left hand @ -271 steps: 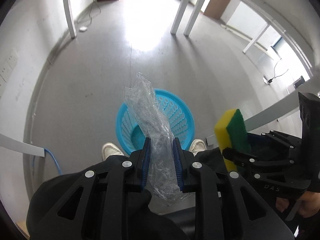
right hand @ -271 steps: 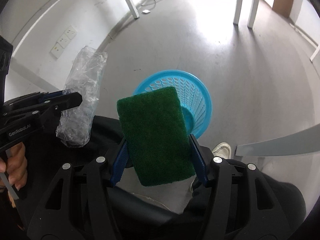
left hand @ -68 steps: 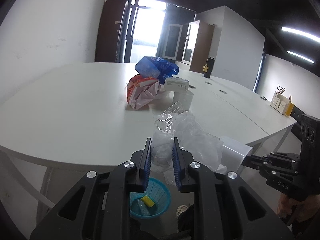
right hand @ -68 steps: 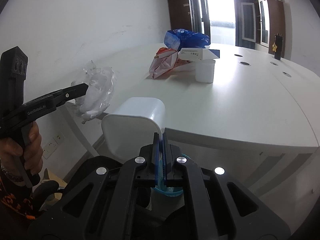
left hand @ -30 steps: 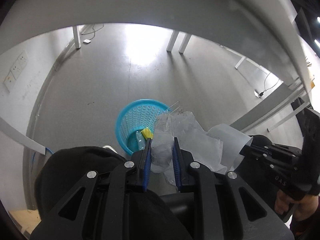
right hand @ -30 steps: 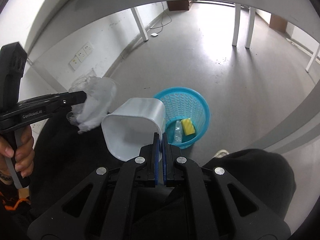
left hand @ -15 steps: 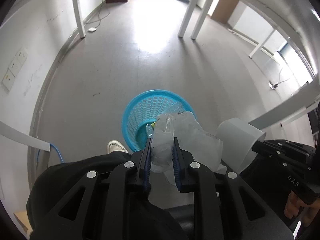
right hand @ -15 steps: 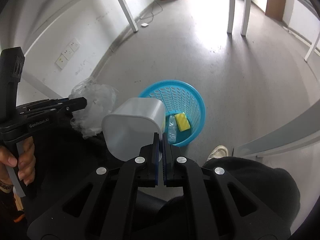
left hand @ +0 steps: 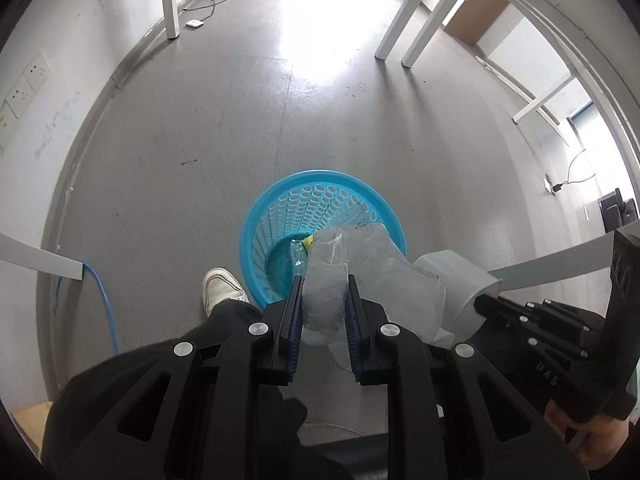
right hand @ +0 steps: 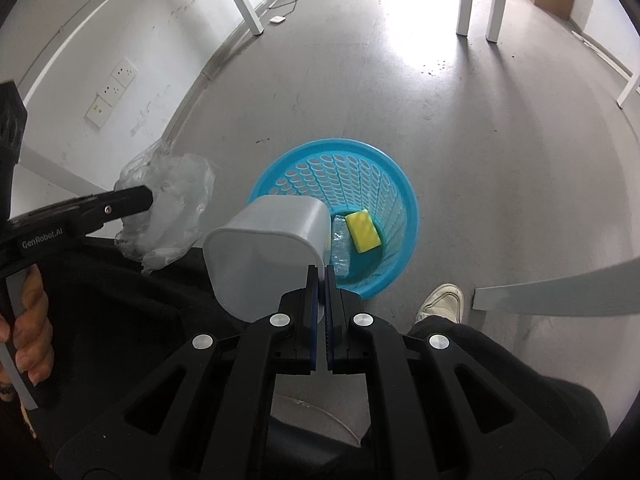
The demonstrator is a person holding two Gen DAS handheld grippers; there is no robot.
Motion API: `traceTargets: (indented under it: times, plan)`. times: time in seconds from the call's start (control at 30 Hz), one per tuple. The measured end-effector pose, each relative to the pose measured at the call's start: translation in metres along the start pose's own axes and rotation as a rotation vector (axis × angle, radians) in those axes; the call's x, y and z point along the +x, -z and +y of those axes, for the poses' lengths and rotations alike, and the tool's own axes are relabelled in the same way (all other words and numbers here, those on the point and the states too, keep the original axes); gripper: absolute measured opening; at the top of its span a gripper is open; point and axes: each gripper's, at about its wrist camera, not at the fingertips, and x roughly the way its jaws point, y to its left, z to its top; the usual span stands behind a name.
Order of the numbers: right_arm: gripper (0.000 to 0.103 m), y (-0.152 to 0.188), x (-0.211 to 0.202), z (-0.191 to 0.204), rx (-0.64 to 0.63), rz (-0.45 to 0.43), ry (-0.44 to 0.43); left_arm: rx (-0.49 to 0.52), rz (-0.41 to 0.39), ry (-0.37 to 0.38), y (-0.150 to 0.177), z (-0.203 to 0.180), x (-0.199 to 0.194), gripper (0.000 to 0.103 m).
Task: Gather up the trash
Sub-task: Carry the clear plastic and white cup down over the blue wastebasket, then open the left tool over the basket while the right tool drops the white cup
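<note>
A grey floor (left hand: pixel 208 128) runs between white walls and four visible white table legs, with one round blue perforated basket (right hand: pixel 376 184) standing on it, seen from above. From left to right in the right wrist view: the left gripper (right hand: pixel 148 198), held in a hand (right hand: pixel 30 320), is clamped on one crumpled clear plastic bag (right hand: pixel 172 208); next, the right gripper (right hand: pixel 320 280) pinches the rim of one white plastic cup (right hand: pixel 264 248), its jaws nearly touching across the thin wall; the cup tilts with its mouth toward the camera, just above the basket's near edge. Inside the basket lie one yellow sponge (right hand: pixel 362 230) and one clear plastic wrapper (right hand: pixel 340 248), side by side. One white shoe (right hand: pixel 440 302) stands just right of the basket. In the left wrist view the bag (left hand: pixel 360 264) hangs over the basket (left hand: pixel 276 212). Compared with half a second ago, both grippers are lower and the basket looks larger; the bag and cup remain gripped, neither yet dropped in.
</note>
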Motion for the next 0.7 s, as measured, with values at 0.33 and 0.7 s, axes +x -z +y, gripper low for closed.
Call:
traceTargets:
  times: [0.33,0.7]
  plan:
    - [0.003,-0.020,0.050,-0.016,0.065,0.073,-0.042,-0.013,0.041,-0.036,-0.027,-0.003,0.041,0.018]
    - [0.002,-0.039,0.100,-0.018,0.059,0.180,-0.003,-0.013,0.111,-0.079,-0.049,-0.001,0.076,0.018]
